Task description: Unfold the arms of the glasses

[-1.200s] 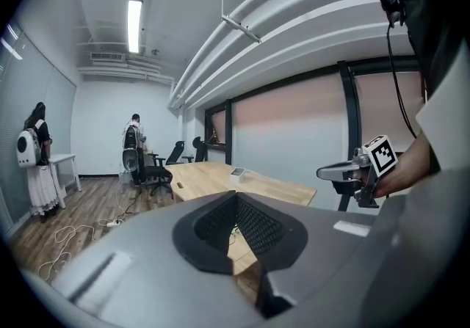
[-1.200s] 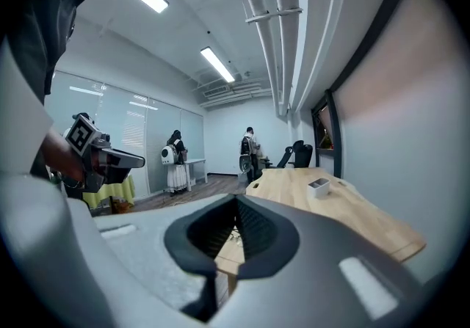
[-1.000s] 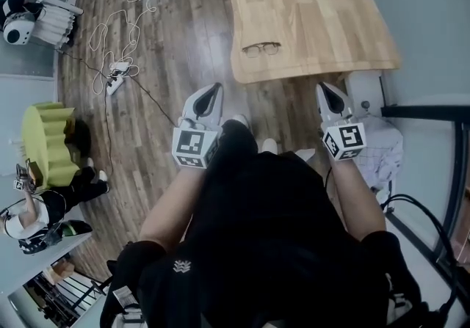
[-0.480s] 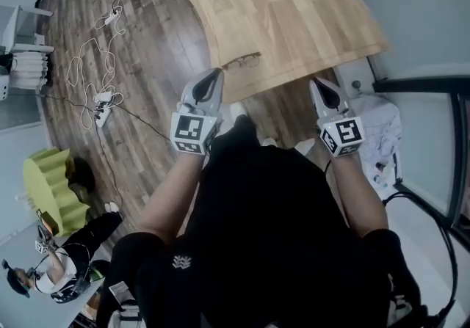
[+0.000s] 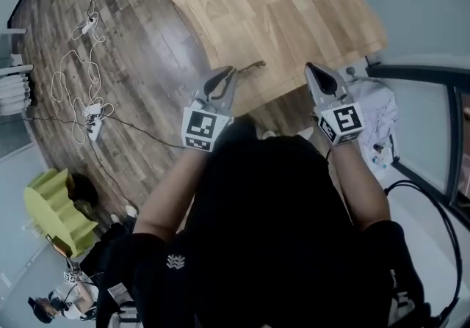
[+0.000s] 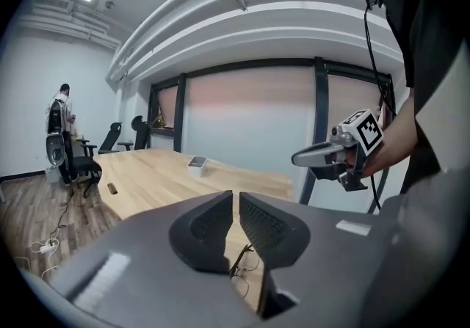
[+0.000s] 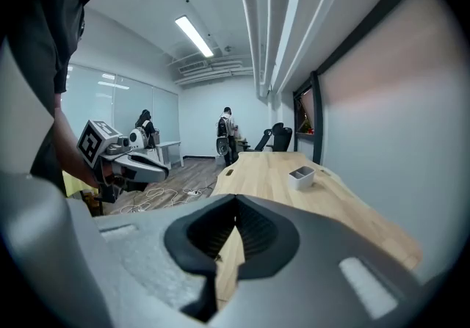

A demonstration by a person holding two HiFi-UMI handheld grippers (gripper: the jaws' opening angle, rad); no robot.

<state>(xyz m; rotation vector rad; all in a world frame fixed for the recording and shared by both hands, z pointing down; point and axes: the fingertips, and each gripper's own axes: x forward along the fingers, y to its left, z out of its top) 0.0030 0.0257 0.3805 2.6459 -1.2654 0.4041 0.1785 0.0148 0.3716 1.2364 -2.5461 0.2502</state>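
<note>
The thin-framed glasses (image 5: 252, 66) lie folded near the front edge of the wooden table (image 5: 294, 4). My left gripper (image 5: 230, 70) hovers just left of them, its tips close to the frame. Its jaws are opening, with a narrow gap and nothing between them. In the left gripper view the glasses (image 6: 246, 262) show below the left gripper (image 6: 236, 194). My right gripper (image 5: 308, 67) is at the table edge to the right of the glasses, apart from them. In the right gripper view the right gripper (image 7: 235, 199) is shut and empty.
A small white box (image 6: 197, 164) sits further back on the table. Cables and a power strip (image 5: 92, 125) lie on the wood floor at the left. A black frame with white cloth (image 5: 374, 121) stands right of the table. Office chairs (image 6: 73, 158) are beyond it.
Both grippers have moved forward from in front of my body to the table's front edge. The left one now sits right beside the glasses.
</note>
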